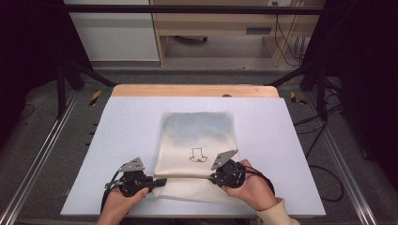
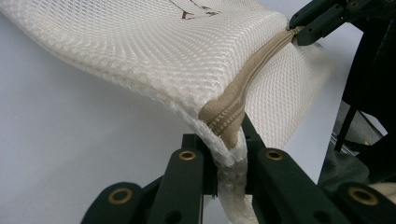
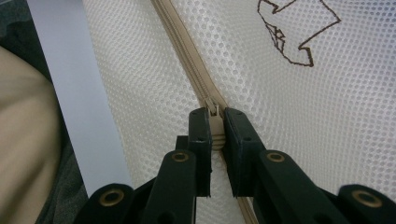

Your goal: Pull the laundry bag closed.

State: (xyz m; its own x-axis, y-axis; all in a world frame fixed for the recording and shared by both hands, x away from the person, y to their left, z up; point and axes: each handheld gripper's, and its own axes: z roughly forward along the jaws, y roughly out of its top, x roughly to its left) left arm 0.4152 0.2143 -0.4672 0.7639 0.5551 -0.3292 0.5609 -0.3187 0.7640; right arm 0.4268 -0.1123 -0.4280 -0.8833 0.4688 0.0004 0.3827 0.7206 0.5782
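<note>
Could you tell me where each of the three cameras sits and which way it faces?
High view: fixed above the person's side, looking forward and down on the table and mesh bag; both hands and the left tongs and right tongs show.
Left gripper view: rides the left tongs, looking along the zipper; own jaws clamp the bag's corner.
Right gripper view: rides the right tongs, looking down on the mesh; own jaws pinch the zipper pull.
Shared: the bag's dark printed mark appears in both the high view and the right gripper view.
</note>
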